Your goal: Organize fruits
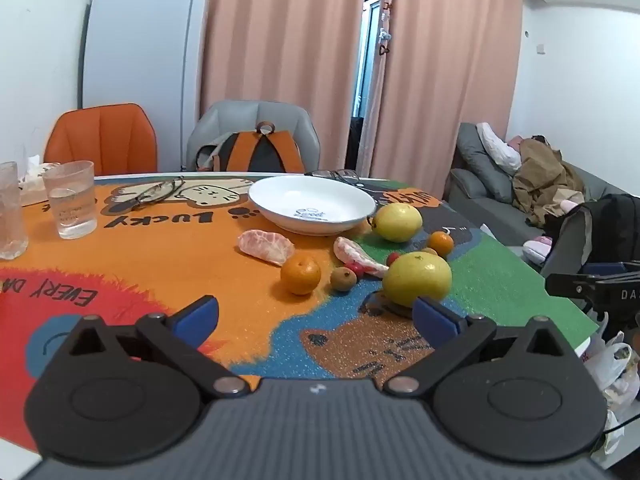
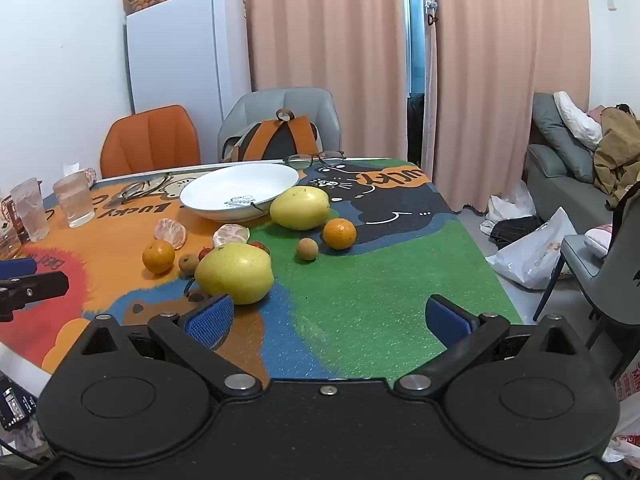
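Observation:
A white plate (image 1: 312, 204) (image 2: 240, 190) sits empty on the far side of the table. In front of it lie two yellow pomelos (image 1: 418, 278) (image 1: 397, 222), two oranges (image 1: 301, 274) (image 1: 441, 243), two peeled citrus pieces (image 1: 266, 246) (image 1: 354, 254), small brown fruits (image 1: 343, 279) and red cherry tomatoes (image 1: 356, 269). My left gripper (image 1: 316, 318) is open and empty, just short of the near pomelo. My right gripper (image 2: 328, 318) is open and empty; the near pomelo (image 2: 236, 272) lies beside its left finger (image 2: 210, 324). An orange (image 2: 339, 233) and a brown fruit (image 2: 307, 249) lie ahead of it.
Two plastic cups (image 1: 72, 204) (image 1: 10, 210) stand at the left. Two pairs of glasses (image 1: 160, 192) (image 2: 316, 158) lie near the plate. Chairs (image 1: 102, 138) with a backpack (image 1: 256, 152) stand behind the table; a sofa (image 1: 520, 184) and bags (image 2: 536, 252) are at right.

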The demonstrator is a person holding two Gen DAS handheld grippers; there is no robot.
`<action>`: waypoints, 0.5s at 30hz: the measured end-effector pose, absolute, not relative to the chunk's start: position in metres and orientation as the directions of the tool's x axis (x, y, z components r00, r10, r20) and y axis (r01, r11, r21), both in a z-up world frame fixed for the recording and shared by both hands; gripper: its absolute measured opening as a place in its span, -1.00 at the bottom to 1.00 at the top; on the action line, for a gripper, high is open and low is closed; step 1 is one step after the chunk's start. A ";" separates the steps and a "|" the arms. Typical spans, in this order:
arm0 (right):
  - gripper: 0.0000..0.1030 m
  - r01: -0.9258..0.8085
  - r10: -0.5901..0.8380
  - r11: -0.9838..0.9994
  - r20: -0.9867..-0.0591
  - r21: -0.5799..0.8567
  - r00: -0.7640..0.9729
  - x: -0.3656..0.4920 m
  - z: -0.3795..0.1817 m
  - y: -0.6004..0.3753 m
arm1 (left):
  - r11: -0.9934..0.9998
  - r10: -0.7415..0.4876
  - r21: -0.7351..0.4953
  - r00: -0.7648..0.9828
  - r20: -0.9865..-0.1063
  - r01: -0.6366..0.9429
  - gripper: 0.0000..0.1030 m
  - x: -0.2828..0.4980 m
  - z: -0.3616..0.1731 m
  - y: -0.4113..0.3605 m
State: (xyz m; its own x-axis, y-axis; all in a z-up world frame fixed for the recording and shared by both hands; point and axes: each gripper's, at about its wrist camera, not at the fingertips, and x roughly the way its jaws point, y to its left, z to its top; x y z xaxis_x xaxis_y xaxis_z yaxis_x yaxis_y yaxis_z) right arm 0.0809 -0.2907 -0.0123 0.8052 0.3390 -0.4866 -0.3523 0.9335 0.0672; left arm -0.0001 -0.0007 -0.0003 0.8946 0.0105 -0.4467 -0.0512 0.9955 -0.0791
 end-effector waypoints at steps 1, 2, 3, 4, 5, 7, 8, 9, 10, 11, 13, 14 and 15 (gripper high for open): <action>1.00 -0.354 0.340 0.933 -0.490 0.066 0.803 0.081 -0.012 -0.291 | 0.996 0.014 -0.071 0.894 -0.448 -0.051 1.00 0.000 -0.001 -0.002; 1.00 -0.355 0.338 0.933 -0.492 0.062 0.802 0.081 -0.013 -0.291 | 0.997 0.017 -0.063 0.893 -0.450 -0.051 1.00 0.000 -0.001 -0.003; 1.00 -0.356 0.338 0.932 -0.494 0.060 0.801 0.081 -0.013 -0.291 | 0.997 0.017 -0.057 0.893 -0.451 -0.048 1.00 0.001 -0.001 -0.004; 1.00 -0.359 0.339 0.932 -0.495 0.058 0.800 0.081 -0.013 -0.290 | 0.994 0.001 -0.095 0.891 -0.455 -0.050 1.00 0.003 -0.002 0.002; 1.00 -0.362 0.341 0.930 -0.497 0.057 0.798 0.081 -0.013 -0.290 | 0.995 0.000 -0.092 0.893 -0.451 -0.046 1.00 0.005 -0.002 0.003; 1.00 -0.369 0.344 0.928 -0.500 0.052 0.795 0.081 -0.013 -0.290 | 0.992 0.007 -0.108 0.902 -0.431 -0.060 1.00 -0.001 0.001 0.009; 1.00 -0.371 0.345 0.927 -0.501 0.049 0.794 0.081 -0.012 -0.289 | 0.994 0.020 -0.092 0.907 -0.421 -0.064 1.00 -0.004 0.003 0.008; 1.00 -0.374 0.346 0.926 -0.501 0.047 0.793 0.081 -0.012 -0.289 | 0.994 0.031 -0.080 0.905 -0.425 -0.072 1.00 -0.005 0.004 0.006; 1.00 -0.353 0.339 0.933 -0.484 0.065 0.807 0.079 -0.009 -0.296 | 0.994 0.043 -0.069 0.903 -0.428 -0.080 1.00 -0.003 0.005 0.002; 1.00 -0.354 0.341 0.933 -0.485 0.068 0.805 0.081 -0.010 -0.296 | 0.995 0.044 -0.065 0.902 -0.430 -0.080 1.00 -0.003 0.005 0.001; 1.00 -0.354 0.340 0.933 -0.486 0.068 0.805 0.083 -0.010 -0.295 | 0.995 0.047 -0.061 0.900 -0.434 -0.081 1.00 -0.002 0.005 -0.001; 1.00 -0.354 0.341 0.933 -0.487 0.068 0.804 0.085 -0.010 -0.295 | 0.995 0.048 -0.063 0.899 -0.436 -0.084 1.00 -0.001 0.005 -0.001; 1.00 -0.353 0.339 0.933 -0.480 0.064 0.809 0.081 -0.011 -0.293 | 0.994 0.048 -0.064 0.900 -0.434 -0.083 1.00 -0.002 0.004 -0.001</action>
State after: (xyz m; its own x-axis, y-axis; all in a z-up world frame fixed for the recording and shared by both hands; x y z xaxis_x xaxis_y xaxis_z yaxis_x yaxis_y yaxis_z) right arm 0.0806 -0.2929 -0.0114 0.8090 0.3393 -0.4800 -0.3534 0.9333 0.0639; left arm -0.0017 -0.0013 0.0043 0.8996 0.0478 -0.4341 -0.0835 0.9945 -0.0635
